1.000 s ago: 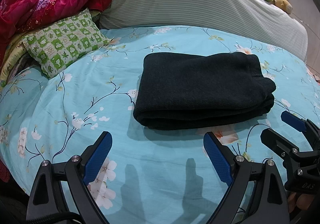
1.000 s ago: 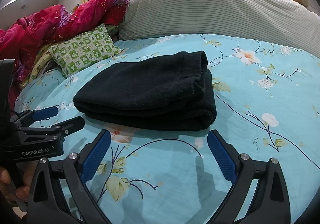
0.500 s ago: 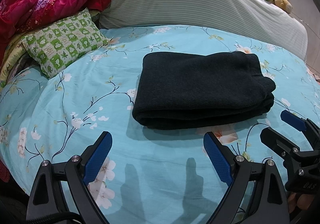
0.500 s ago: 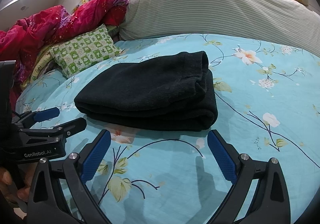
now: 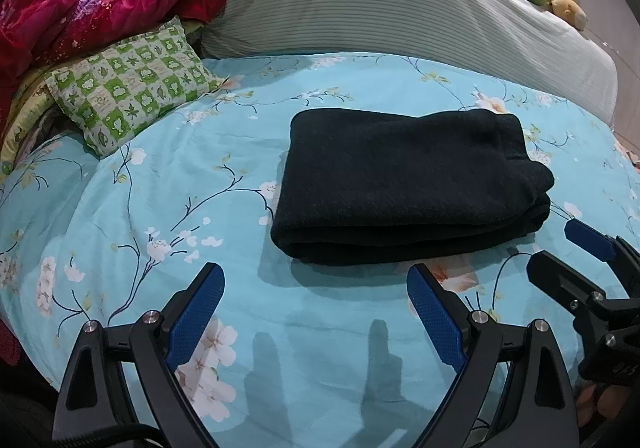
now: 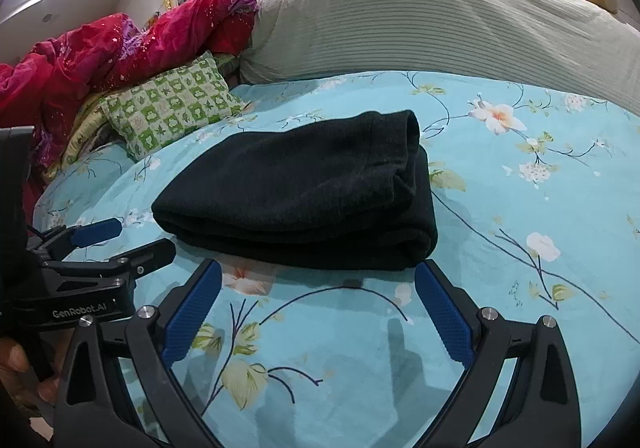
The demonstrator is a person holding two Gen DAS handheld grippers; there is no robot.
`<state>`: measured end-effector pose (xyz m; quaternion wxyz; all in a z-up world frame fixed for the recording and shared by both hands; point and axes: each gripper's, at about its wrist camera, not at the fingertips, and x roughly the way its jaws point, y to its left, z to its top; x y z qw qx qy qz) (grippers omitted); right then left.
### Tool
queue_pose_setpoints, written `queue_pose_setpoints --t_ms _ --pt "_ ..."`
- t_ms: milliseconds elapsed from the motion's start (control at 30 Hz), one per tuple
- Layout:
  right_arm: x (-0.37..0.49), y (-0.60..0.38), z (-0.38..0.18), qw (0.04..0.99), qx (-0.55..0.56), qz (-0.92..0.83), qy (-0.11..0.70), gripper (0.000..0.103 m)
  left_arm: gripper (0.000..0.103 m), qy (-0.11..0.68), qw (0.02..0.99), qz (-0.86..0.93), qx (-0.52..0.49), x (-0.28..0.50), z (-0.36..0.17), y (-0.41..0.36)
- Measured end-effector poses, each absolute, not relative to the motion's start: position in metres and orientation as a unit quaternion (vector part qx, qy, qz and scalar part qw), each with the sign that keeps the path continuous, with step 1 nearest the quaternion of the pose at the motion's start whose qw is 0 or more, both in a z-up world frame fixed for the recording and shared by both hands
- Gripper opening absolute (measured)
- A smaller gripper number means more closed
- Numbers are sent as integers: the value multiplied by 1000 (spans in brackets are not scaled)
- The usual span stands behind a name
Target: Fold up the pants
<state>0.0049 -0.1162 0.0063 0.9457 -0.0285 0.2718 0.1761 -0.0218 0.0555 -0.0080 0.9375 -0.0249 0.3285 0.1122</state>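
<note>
On the bed's blue floral sheet (image 5: pixel 120 208), black pants (image 5: pixel 408 188) are lying folded, far edges hiding. Left claw (image 5: pixel 316 308) and right claw (image 6: pixel 318 304) are hovering nearby, spread wide, holding nothing.

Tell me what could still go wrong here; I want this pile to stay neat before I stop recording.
1. The black pants lie folded in loose layers, the top one set back at one end. A nudge could slide them apart.
2. Both the left gripper and the right gripper sit low near the fold's front edge, jaws open. A forward drift might snag the bottom layer.
3. The floral bedsheet looks soft, so pressing nearby may tilt the stack.
</note>
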Motion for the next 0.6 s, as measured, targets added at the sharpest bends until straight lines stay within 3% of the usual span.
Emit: queue_pose_setpoints --t_ms 600 --pt "15 -122 25 948 -37 169 266 97 93 324 940 106 -23 -13 9 58"
